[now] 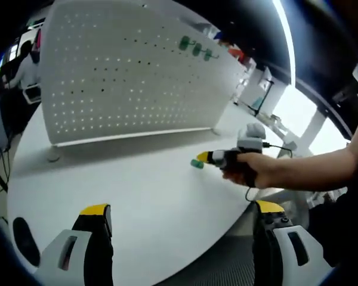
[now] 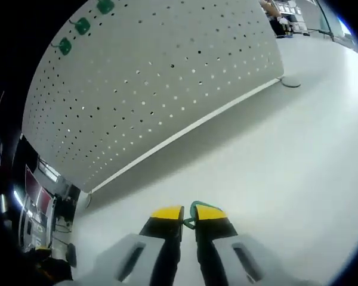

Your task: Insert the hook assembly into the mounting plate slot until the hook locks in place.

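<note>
A white perforated mounting plate (image 1: 131, 71) stands upright across the round white table (image 1: 149, 196). Three green hooks (image 1: 197, 49) sit in its top right corner; in the right gripper view they appear at the top left (image 2: 82, 25) of the plate (image 2: 167, 77). My right gripper (image 2: 189, 215) is shut on a small green hook (image 2: 194, 208), low over the table and a good way in front of the plate. In the left gripper view a hand holds that right gripper (image 1: 215, 158), the green hook (image 1: 197, 164) at its tip. My left gripper (image 1: 182, 210) is wide open with nothing between its jaws.
The plate rests on round feet (image 1: 52, 158) (image 2: 291, 82). The table's curved edge runs close under my left gripper. A grey device with a cable (image 1: 253, 136) sits behind the hand. A person (image 1: 27, 65) sits in the background beyond the plate's left end.
</note>
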`<state>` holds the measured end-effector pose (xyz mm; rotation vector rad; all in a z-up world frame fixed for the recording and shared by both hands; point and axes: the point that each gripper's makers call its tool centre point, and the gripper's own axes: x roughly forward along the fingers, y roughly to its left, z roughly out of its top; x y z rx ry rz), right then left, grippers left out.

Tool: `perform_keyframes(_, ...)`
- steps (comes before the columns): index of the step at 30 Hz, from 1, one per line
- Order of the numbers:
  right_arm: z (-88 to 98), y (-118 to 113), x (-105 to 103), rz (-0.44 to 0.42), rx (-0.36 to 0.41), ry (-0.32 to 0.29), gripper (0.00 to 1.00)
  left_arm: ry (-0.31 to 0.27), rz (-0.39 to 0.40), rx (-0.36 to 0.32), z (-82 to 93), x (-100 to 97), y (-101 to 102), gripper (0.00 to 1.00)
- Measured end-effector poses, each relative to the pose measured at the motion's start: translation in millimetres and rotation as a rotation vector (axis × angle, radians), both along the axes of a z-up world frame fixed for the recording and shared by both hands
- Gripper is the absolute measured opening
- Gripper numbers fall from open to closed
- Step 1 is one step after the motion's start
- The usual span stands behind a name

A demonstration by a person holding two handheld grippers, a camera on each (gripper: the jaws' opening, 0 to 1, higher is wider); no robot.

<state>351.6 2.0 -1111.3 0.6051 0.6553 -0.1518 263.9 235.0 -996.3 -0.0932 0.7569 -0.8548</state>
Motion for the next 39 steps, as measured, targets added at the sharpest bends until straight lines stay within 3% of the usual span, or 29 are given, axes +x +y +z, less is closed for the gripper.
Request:
perform_keyframes(10,6.4,6,3,0.12,-0.06,-0.021,0.01,0.002,-0.01,-0.001,-0.1,0.9,-3,0.99)
perform_keyframes(17,5.4,1,0,0.142,-0.046,-0.03,0.0,0.004,-0.021,-0.003,-0.4,1.5,-7,0.99)
perform_keyframes(21,11.1,5,-1,0.206,-0.079,-0.054,0.0,0.003,-0.021,-0.003,0.1,1.9,-6,0.99)
perform_keyframes(27,19.1,5,-2,0.226,-0.072,-0.072,0.0,-0.003,-0.023,0.003,0.5,4.1,-5,0.99)
perform_keyframes(34,48.7,14,6,0.279,-0.084,-0.139,0.0,-0.005,-0.024,0.0,1.9,5.9,-9,0.98)
perform_keyframes(39,84.3,28,14,0.303,-0.068,-0.217,0.0,-0.005,-0.01,-0.002,4.3,13.1,-14,0.97)
